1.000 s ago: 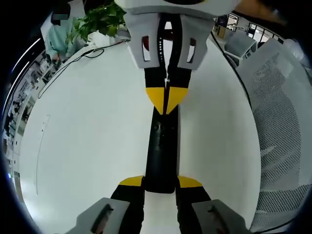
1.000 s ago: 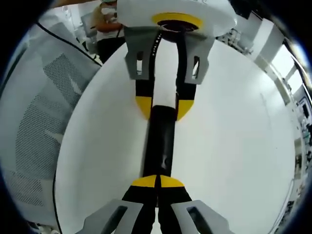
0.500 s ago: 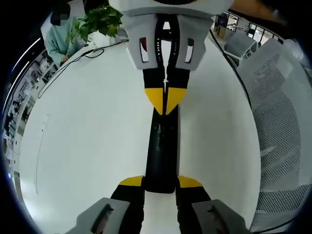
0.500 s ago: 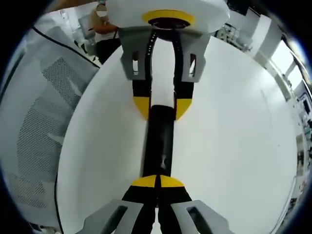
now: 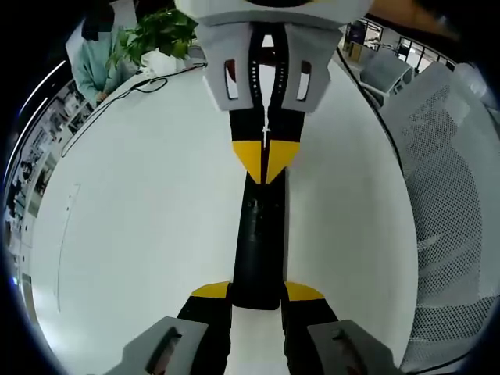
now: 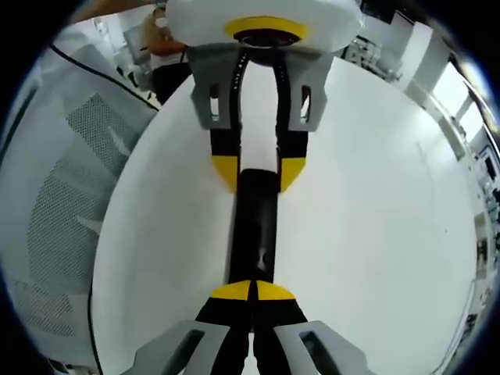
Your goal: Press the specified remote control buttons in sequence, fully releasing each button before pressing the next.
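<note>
Black remote [image 5: 259, 242] flat on white table [image 5: 141, 219], lying lengthwise between the two grippers. In right gripper view same remote [image 6: 256, 226] runs from own tips up to the opposite gripper.

Left gripper [image 5: 258, 294]: yellow tips spread either side of the remote's near end, clamped on it by the look, steadying it. Seen from the other side as left gripper [image 6: 257, 170], tips flanking the far end.

Right gripper [image 6: 251, 291]: yellow tips pinched together, nothing between them, sitting on top of the remote's near end. From left gripper view right gripper [image 5: 266, 160] comes in from the top, closed tips pointing down onto the remote face. Looks like contact, so likely mid-press on a button; exact button too small to tell, tips cover it.

Progress: remote secured, pressing tool in place, one press apparently in hand. Number of presses done not readable here, no display or indicator to judge final state. Left to do, as a guess: lift off fully, move to next button, repeat to end of sequence.

Around: mesh chair [image 5: 449, 187] beside the table, also mesh chair [image 6: 62, 195]. Cable [image 5: 117, 98] trailing on far table edge, green plant [image 5: 160, 31] behind it, a person [image 5: 94, 62] seated nearby. Office background, blurred.
</note>
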